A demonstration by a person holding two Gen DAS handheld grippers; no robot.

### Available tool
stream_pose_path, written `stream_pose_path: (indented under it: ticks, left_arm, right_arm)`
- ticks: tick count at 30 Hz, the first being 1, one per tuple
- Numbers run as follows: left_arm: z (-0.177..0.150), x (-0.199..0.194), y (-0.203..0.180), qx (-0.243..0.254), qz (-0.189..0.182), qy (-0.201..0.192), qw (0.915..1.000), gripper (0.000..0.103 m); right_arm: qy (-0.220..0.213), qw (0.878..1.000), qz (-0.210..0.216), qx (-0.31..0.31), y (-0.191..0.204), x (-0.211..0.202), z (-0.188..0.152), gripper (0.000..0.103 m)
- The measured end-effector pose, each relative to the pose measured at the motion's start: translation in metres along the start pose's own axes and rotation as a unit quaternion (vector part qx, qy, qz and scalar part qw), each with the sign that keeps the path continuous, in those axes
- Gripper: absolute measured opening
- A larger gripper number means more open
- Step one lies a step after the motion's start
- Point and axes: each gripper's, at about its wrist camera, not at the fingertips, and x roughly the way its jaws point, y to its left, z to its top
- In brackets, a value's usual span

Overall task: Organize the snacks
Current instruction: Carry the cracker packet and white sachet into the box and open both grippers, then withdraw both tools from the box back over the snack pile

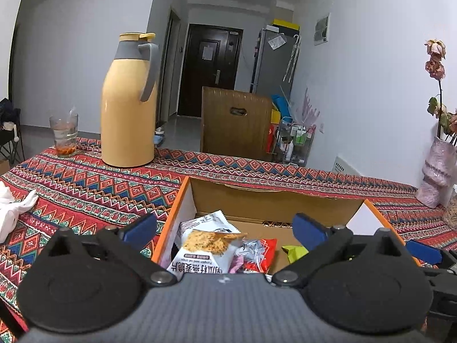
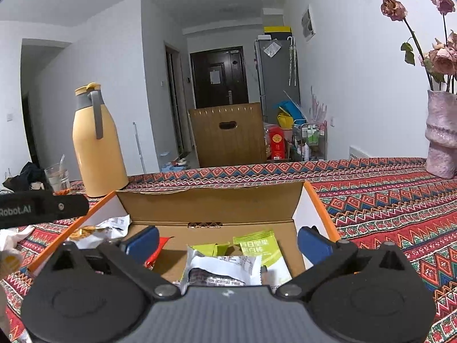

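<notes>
White walls and a dark door (image 1: 210, 68) are seen behind a surface (image 1: 85, 183) draped in a red patterned cloth. An open cardboard box (image 1: 274, 200) with orange edges is set on it, near the cameras. Several snack packets are gathered inside — a white packet (image 1: 205, 245) with a cracker picture at the 9 o'clock side, a red packet (image 1: 257, 254) just beside it, and green packets (image 2: 260, 247) toward 3 o'clock with a white-and-grey packet (image 2: 222, 268) lying partly over them.

A yellow flask (image 1: 128, 105) and a glass (image 1: 63, 135) are placed at 10 o'clock from the box; a pink vase (image 2: 441, 137) of dried roses is seen at 2 o'clock.

Left tool (image 1: 225, 230) and right tool (image 2: 227, 243) are both spread wide over the box — nothing is gripped between the blue pads (image 1: 310, 230).
</notes>
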Motion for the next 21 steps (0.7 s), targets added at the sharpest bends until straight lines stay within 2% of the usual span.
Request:
stream_pose_path:
  ticks: [15,21]
  left_arm:
    - [0.001,-0.007,0.004,-0.013,0.000,-0.004,0.9999,0.103]
    - [0.011,-0.020,0.001,-0.014,0.001,-0.014,0.9998,0.103]
  right_arm:
    - [-0.007,1.000,-0.002,0.004,-0.002,-0.006,0.001,0.103]
    - [-0.016,1.000,0.001,0.002,-0.001,-0.015,0.006,0.103]
